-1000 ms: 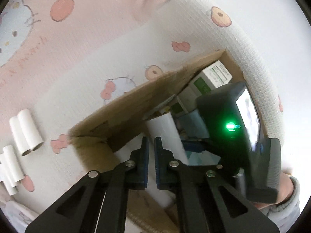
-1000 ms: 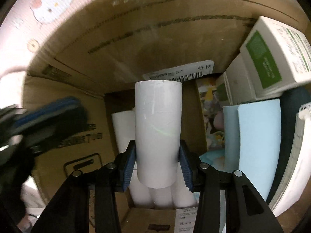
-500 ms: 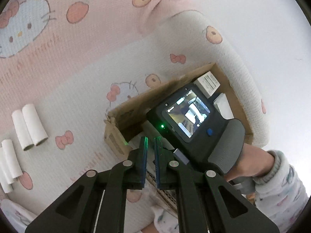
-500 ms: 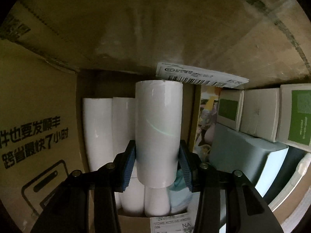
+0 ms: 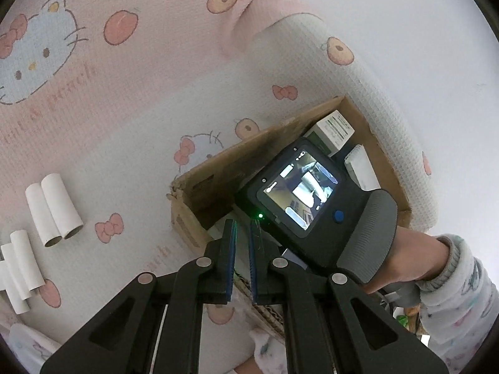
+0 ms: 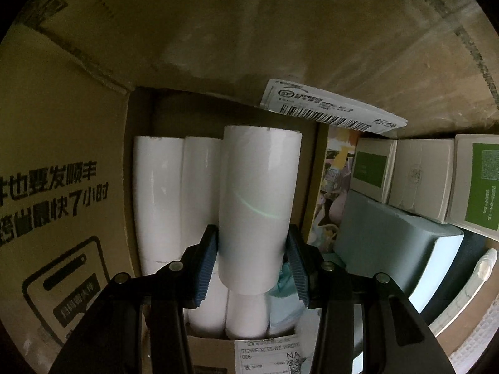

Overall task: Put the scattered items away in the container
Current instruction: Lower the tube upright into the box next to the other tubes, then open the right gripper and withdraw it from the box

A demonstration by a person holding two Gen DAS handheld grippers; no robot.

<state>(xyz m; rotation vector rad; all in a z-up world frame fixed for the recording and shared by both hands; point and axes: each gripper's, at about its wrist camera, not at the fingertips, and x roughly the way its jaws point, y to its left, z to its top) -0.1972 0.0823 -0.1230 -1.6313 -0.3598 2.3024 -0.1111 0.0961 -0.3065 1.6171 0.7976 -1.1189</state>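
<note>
**Tidying partly done: one tube held inside the box, four still outside**

While the right tool (image 6: 254,268) was lowered inside the cardboard box (image 6: 62,143), a white paper tube (image 6: 259,205) was gripped between its blue pads, one pad pressed on each side of the tube's lower part. The held tube was seen above other white tubes (image 6: 159,193) already laid side by side against the box's left wall, so that part of the task could be judged done. Small green-labelled cartons (image 6: 371,168), a pale blue box (image 6: 396,243) and a shipping label (image 6: 330,112) were also shown inside. The held tube had not yet been released; setting it down among the others was judged to be the step in hand.

In the left wrist view, the left tool (image 5: 241,255) was shown empty, its jaws nearly together and opening slightly, with nothing between them. It was held above the box's near corner (image 5: 187,193), beside the right tool's handle and the hand around it. On the patterned bedcover (image 5: 124,118), well apart from the box, two tubes (image 5: 54,208) lay touching each other, and two thinner tubes (image 5: 18,268) lay at the left edge. These four, at least, were left to be collected.
</note>
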